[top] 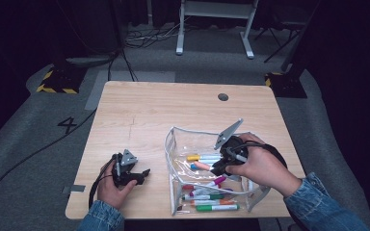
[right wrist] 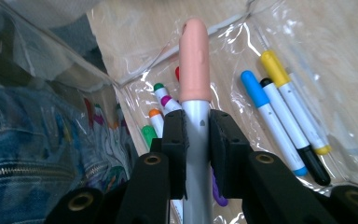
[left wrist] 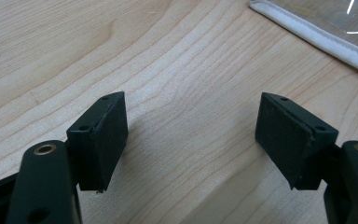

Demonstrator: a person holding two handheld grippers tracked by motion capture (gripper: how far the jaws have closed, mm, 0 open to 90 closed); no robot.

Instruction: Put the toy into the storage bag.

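Note:
A clear plastic pouch [top: 173, 144] with a white zip edge lies open on the wooden table [top: 139, 106], and several coloured markers lie inside it. My right gripper [right wrist: 196, 126] is shut on a marker with a pink cap [right wrist: 194, 60], its white barrel clamped between the pads and the cap pointing into the pouch. In the high view that pink-capped marker [top: 202, 166] hangs over the pouch's middle, under my right gripper [top: 221, 168]. My left gripper [top: 142, 175] rests on the table left of the pouch. Its jaws stand open over bare wood [left wrist: 191, 135].
Yellow-capped [right wrist: 272, 65], blue-capped [right wrist: 254, 88] and black-capped markers lie side by side in the pouch. Green [top: 217, 207], orange and purple ones lie near its front. The pouch's white zip edge [left wrist: 317, 35] lies just beyond my left gripper. A round hole [top: 223, 96] sits near the table's far edge.

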